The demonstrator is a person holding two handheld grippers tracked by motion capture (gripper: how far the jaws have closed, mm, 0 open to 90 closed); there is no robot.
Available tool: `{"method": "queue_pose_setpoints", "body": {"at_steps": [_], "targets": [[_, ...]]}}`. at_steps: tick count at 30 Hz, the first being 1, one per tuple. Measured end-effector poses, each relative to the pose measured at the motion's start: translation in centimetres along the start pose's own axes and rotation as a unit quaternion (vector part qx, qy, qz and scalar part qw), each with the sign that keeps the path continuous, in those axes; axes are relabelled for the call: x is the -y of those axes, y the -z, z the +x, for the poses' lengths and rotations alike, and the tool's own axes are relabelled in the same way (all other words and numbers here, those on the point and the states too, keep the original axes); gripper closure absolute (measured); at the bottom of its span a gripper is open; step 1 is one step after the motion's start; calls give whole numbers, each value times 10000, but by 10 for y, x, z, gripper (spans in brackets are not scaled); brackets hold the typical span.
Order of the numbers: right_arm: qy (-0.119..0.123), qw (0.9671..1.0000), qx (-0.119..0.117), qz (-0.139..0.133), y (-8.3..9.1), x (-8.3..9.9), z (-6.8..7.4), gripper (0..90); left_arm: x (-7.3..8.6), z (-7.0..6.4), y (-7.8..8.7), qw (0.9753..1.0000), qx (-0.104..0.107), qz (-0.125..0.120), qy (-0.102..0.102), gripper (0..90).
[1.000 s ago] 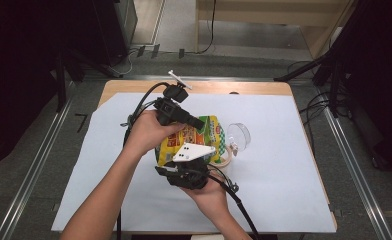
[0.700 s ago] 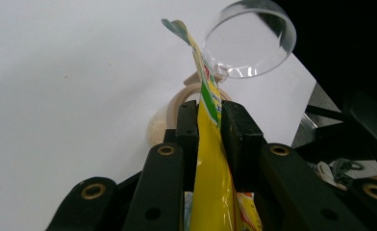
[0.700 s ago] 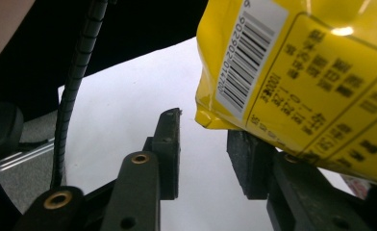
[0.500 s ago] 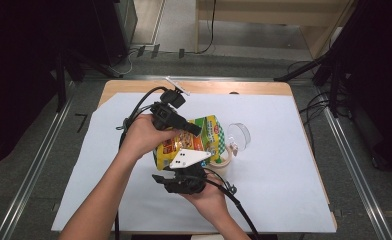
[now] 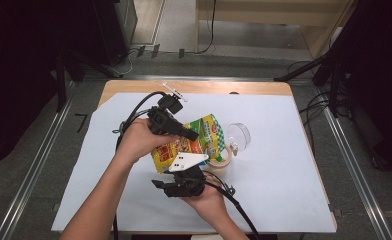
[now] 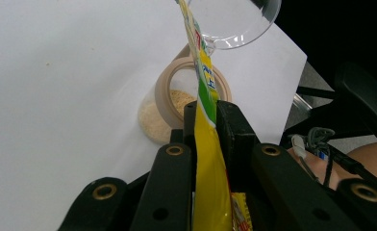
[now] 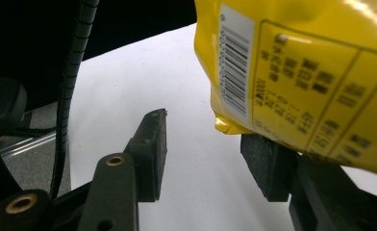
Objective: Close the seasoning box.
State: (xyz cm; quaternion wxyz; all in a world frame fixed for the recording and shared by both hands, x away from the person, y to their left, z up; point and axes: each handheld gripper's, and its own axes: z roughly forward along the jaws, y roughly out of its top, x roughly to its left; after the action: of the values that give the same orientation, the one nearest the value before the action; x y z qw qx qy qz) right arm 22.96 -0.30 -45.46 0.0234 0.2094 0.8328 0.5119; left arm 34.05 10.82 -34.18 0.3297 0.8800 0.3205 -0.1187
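1. I am holding the packet (image 5: 186,142) above the tabletop (image 5: 284,165), tilted over the tape roll (image 5: 223,161) and beside the clear cup (image 5: 239,134).
2. My left gripper (image 6: 207,113) is clamping the packet's upper edge, with the jaws closed flat on the film.
3. My right gripper (image 7: 203,154) is standing wide open under the packet's lower corner, gripping nothing; the far jaw is sitting right at the packet's underside.
4. Powder (image 6: 177,103) is lying inside the tape roll and beside it on the white sheet (image 6: 56,72).
5. Risk: I am gripping by one edge only, so the film may be slipping out of the left jaws if I tip further.
6. Risk: the packet mouth is standing near the cup's rim, so a swing may be knocking the cup over.
7. Risk: closing the right gripper off the corner may be crumpling the packet and scattering more powder outside the roll.
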Motion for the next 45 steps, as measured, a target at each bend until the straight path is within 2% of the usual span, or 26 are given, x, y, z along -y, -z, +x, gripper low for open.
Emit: {"method": "queue_pose_setpoints", "body": {"at_steps": [4, 8, 13, 19, 22, 25, 26, 29, 32, 37, 42, 45], "targets": [[44, 10000, 26, 2, -3, 3, 0, 528, 3, 2, 0, 10000, 51, -38, -18, 845], [86, 9999, 28, 46, -4, 5, 0, 524, 7, 6, -1, 9998, 156, -73, 63, 845], [223, 9996, 55, 142, -6, 7, 0, 538, 9, 7, -6, 9998, 166, -27, 83, 834], [310, 9992, 85, 219, -8, 10, 0, 545, 9, 7, -14, 9998, 211, 6, -18, 831], [357, 9991, 82, 224, -8, 11, 0, 546, 9, 8, -15, 9997, 237, -13, -9, 830], [411, 9988, 27, 256, -9, 11, 0, 552, 9, 10, -14, 9997, 217, -26, 97, 816], [438, 9987, -24, 265, -9, 11, 1, 551, 8, 11, -15, 9996, 243, -49, 97, 817], [559, 9979, 30, 313, -11, 11, 2, 551, 8, 11, -17, 9996, 271, -8, 38, 845], [623, 9975, 32, 318, -11, 13, 2, 550, 9, 12, -16, 9994, 353, 7, 69, 876], [712, 9968, 69, 363, -12, 15, 3, 533, 11, 12, -14, 9993, 369, -27, 16, 895], [606, 9977, -17, 307, -11, 19, 3, 507, 14, 12, -10, 9992, 388, -100, -61, 900], [667, 9973, 4, 293, -11, 21, 3, 495, 16, 12, -8, 9988, 456, -141, -49, 900]]}}
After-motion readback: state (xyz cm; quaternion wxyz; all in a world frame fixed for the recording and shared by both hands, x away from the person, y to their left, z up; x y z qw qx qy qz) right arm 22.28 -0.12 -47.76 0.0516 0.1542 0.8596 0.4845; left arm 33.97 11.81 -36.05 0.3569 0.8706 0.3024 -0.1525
